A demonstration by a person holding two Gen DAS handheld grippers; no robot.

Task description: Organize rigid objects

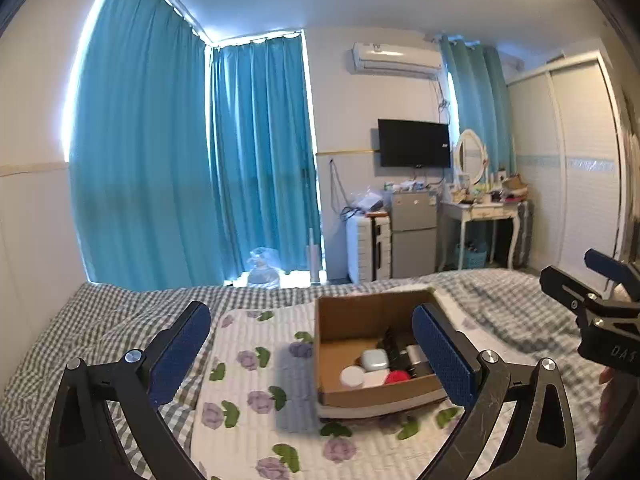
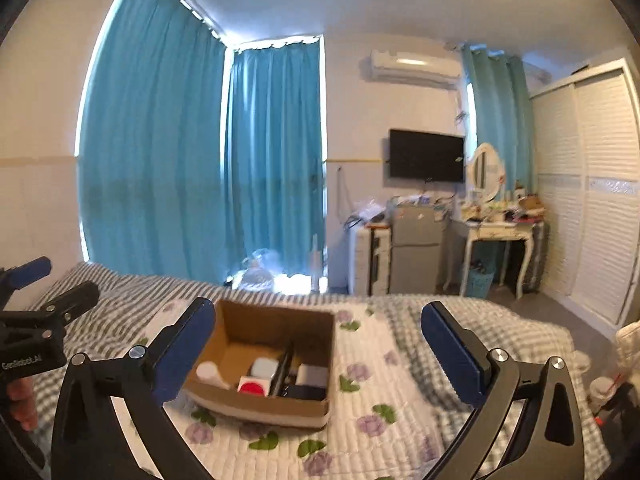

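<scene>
The left tongs [image 1: 316,354] stand wide with nothing between the blue pads, and the right tongs [image 2: 318,354] gape just as wide and empty, both hovering over the white quilt with purple flowers [image 2: 372,364] on the grey checked bed [image 1: 500,300]. The open brown cardboard box [image 1: 352,320] sits on the quilt; the left tongs' right pad hides its right wall. Inside lie a white round lid [image 1: 352,376], a pale rounded case [image 1: 375,359] and a red-topped white piece [image 2: 253,387]. Only the right view shows the dark divider [image 2: 282,368] clearly; the dark things beside it are hard to make out
</scene>
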